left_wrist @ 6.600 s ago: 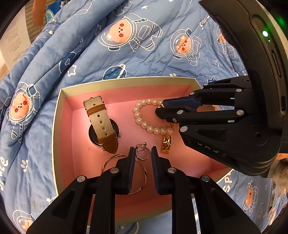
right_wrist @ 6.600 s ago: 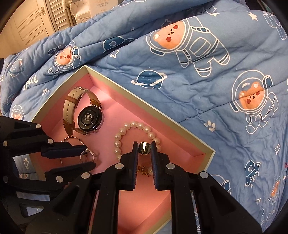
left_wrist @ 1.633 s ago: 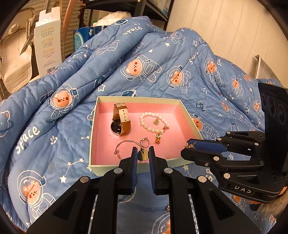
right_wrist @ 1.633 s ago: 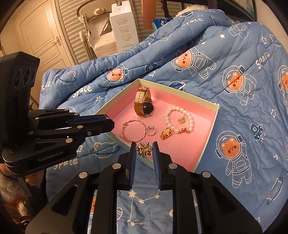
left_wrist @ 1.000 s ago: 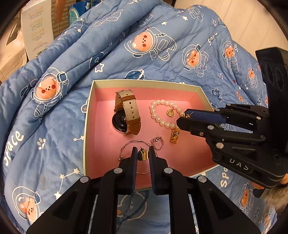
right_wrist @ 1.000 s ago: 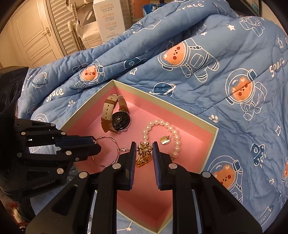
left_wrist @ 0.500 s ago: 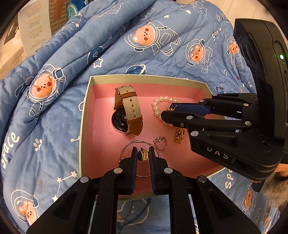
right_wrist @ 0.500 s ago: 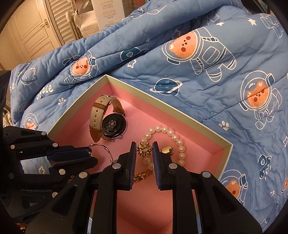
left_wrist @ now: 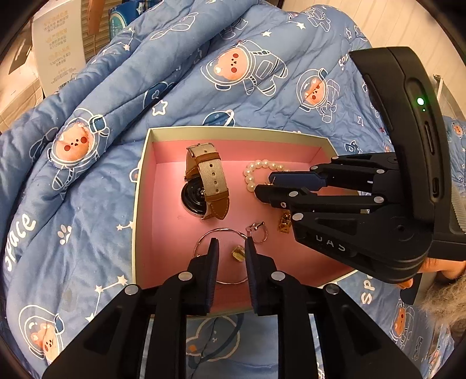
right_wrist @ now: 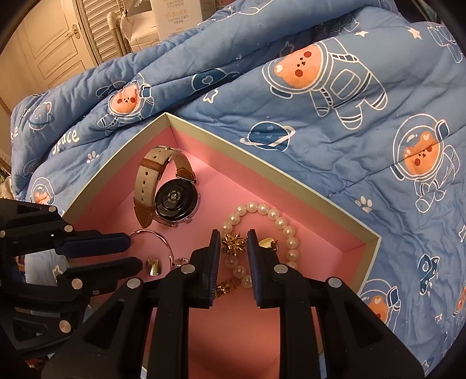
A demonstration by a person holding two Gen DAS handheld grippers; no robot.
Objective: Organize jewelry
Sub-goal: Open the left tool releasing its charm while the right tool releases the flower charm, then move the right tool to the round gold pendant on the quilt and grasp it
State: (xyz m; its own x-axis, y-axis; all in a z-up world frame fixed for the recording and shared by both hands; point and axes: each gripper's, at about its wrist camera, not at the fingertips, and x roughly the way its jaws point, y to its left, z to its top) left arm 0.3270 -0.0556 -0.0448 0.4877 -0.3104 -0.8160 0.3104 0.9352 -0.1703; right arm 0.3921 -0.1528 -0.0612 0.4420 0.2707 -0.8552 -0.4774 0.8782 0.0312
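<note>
Right gripper [right_wrist: 232, 243] hovering over pink box [right_wrist: 305, 186], pads seemingly gripping gold flower charm [right_wrist: 233, 244] above pearl bracelet [right_wrist: 262, 230]. Watch [right_wrist: 167, 189] lying beyond; left gripper [right_wrist: 128, 253] opening beside gold ring [right_wrist: 153, 266].

Home bedroom: astronaut-bear quilt [right_wrist: 335, 122] over bed, panelled door [right_wrist: 49, 49], louvred closet doors [right_wrist: 99, 26].

A bed is covered by a blue astronaut-bear quilt [left_wrist: 87, 189], on which an open pink-lined box [left_wrist: 139, 204] is rested.

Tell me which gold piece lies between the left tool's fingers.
The small gold ring, lying loose inside the wire bangle; the gold flower brooch sits in the right tool.
</note>
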